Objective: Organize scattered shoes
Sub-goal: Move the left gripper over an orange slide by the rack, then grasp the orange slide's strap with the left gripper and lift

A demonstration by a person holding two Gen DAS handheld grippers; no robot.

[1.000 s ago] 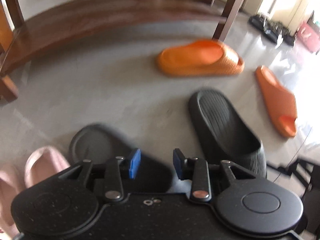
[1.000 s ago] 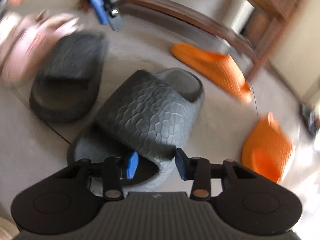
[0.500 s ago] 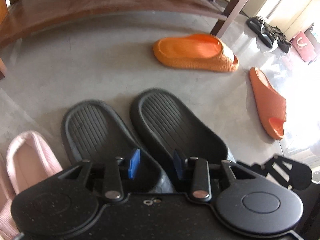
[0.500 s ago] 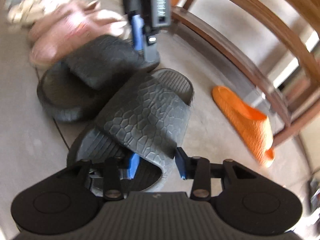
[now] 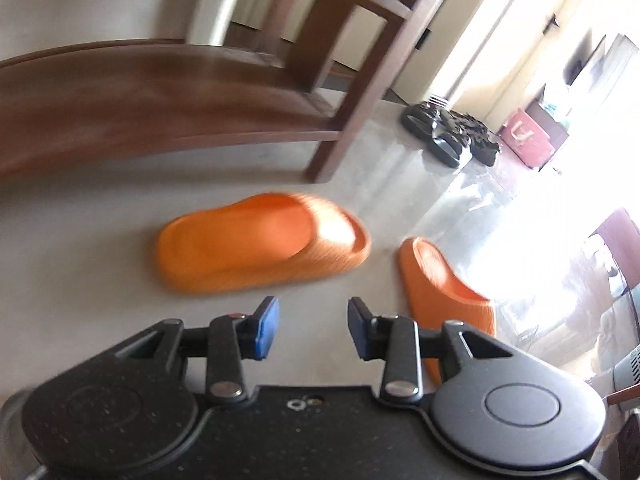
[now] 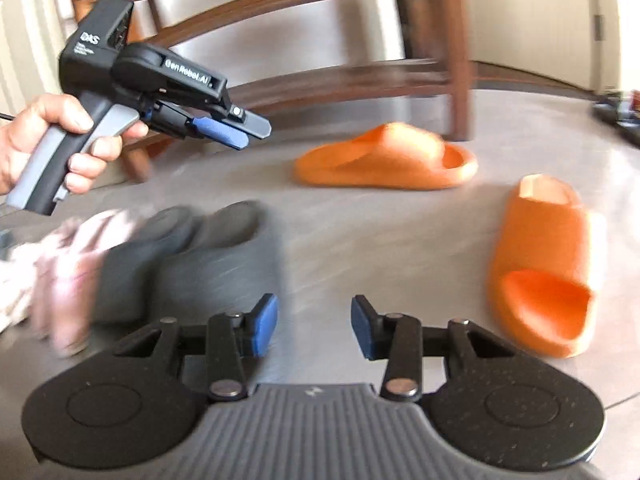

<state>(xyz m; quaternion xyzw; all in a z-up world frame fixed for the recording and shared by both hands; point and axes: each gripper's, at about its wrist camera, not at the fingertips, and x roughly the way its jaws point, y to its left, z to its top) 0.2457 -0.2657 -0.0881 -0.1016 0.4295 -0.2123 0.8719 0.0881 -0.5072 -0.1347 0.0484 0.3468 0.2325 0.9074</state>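
Note:
Two orange slides lie apart on the grey floor. One orange slide (image 5: 260, 240) (image 6: 384, 158) lies sideways near a wooden leg; the other orange slide (image 5: 444, 292) (image 6: 544, 268) lies to its right, turned a different way. My left gripper (image 5: 313, 328) is open and empty, just short of the first slide. My right gripper (image 6: 314, 326) is open and empty over bare floor. Two dark grey slides (image 6: 192, 256) sit side by side at the left, next to blurred pink slippers (image 6: 60, 272). In the right wrist view a hand holds the left gripper (image 6: 224, 132) in the air.
A wooden bench frame (image 5: 160, 100) with legs (image 5: 352, 92) stands behind the orange slides. Several dark shoes (image 5: 448, 132) are lined up far off by a pink box (image 5: 524, 136). Bright glare covers the floor at the right.
Both grippers have let go of the dark grey slides, which now rest side by side, and have swung towards the orange slides. Both stand open with nothing between their fingers.

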